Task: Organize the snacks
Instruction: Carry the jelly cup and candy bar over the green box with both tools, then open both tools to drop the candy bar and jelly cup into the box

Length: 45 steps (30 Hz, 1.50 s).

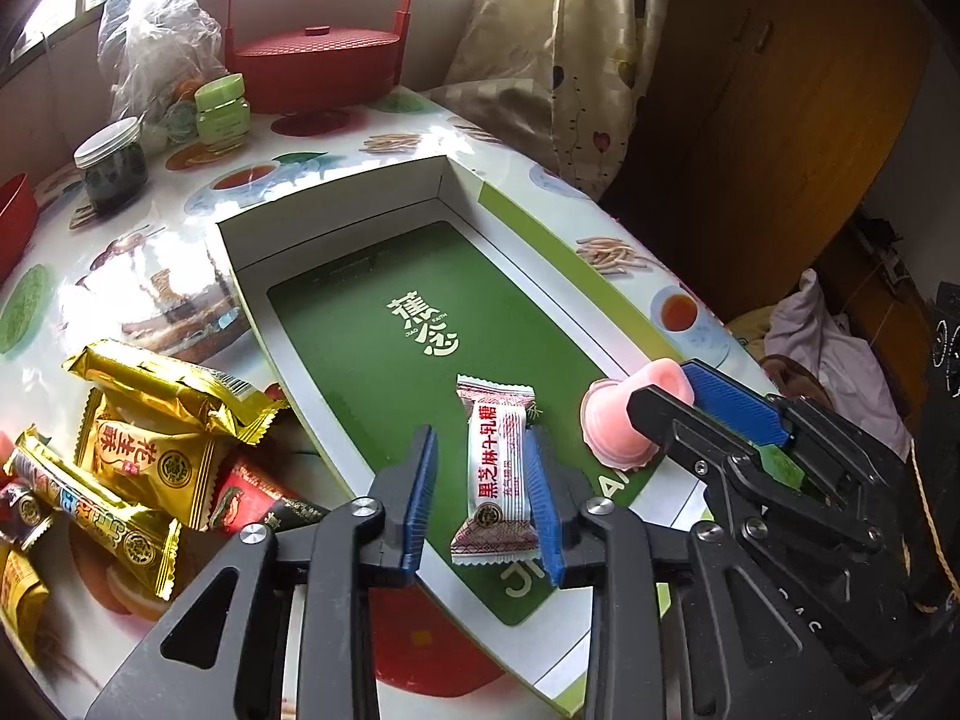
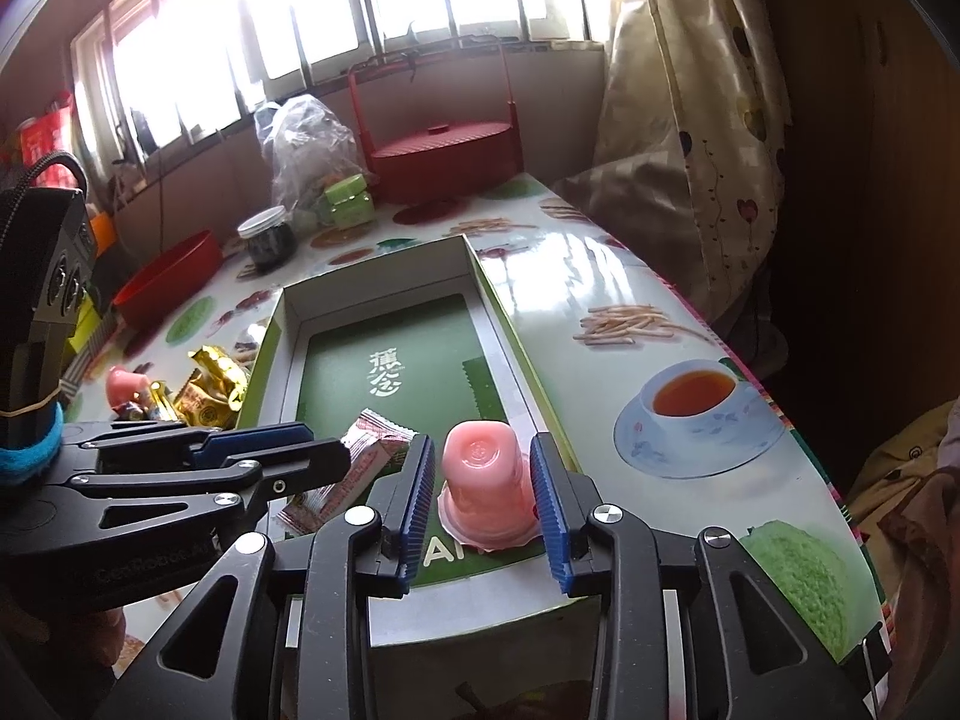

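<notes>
So done: white candy and pink jelly cup sit in the green box.
Left: gold snack pile waits.
Left gripper: fingers apart around the candy.
Right gripper: fingers apart around the cup.

An open box is lying on the worktop in the middle of the left wrist frame. A wrapped candy and an upturned jelly cup are sitting inside it at lower right, side by side. A heap of snack packets is lying outside the box at lower left. A lidded basket and jars are standing at upper left.
</notes>
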### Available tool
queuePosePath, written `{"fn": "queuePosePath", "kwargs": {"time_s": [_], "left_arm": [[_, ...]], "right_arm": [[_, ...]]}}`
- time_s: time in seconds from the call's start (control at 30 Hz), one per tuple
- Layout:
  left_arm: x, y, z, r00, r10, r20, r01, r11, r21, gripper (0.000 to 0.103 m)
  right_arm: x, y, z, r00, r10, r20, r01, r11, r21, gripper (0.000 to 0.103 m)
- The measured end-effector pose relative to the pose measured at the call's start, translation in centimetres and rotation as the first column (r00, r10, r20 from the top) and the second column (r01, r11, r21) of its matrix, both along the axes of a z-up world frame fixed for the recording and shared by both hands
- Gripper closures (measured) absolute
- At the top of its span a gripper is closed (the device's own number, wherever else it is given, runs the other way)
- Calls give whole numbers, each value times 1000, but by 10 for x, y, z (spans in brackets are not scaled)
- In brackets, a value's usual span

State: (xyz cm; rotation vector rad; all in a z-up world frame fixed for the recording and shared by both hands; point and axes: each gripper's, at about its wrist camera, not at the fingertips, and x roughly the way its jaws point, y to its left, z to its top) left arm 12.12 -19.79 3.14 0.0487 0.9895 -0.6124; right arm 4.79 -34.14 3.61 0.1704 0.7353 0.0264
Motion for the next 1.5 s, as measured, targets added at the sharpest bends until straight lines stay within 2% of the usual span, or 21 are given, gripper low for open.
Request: {"fn": "queuePosePath", "kwargs": {"time_s": [0.27, 0.4, 0.87, 1.17, 1.5], "left_arm": [[-6, 9, 9, 1000, 15, 23, -15, 1000, -4, 69], [-12, 17, 16, 999, 23, 41, -22, 1000, -15, 60], [-27, 54, 33, 990, 82, 114, -82, 997, -4, 59], [-26, 98, 29, 977, 180, 112, -181, 984, -3, 58], [-22, 165, 18, 939, 328, 106, -332, 943, 23, 58]], "right_arm": [[-3, 0, 5, 1000, -5, 8, 5, 1000, -5, 61], [-7, 1, 12, 1000, -16, 20, 16, 1000, -13, 57], [-13, 28, 40, 994, 26, 103, -24, 999, -23, 49], [-1, 62, 44, 988, 108, 107, -106, 994, -29, 46], [21, 110, 31, 970, 240, 46, -237, 969, -65, 46]]}}
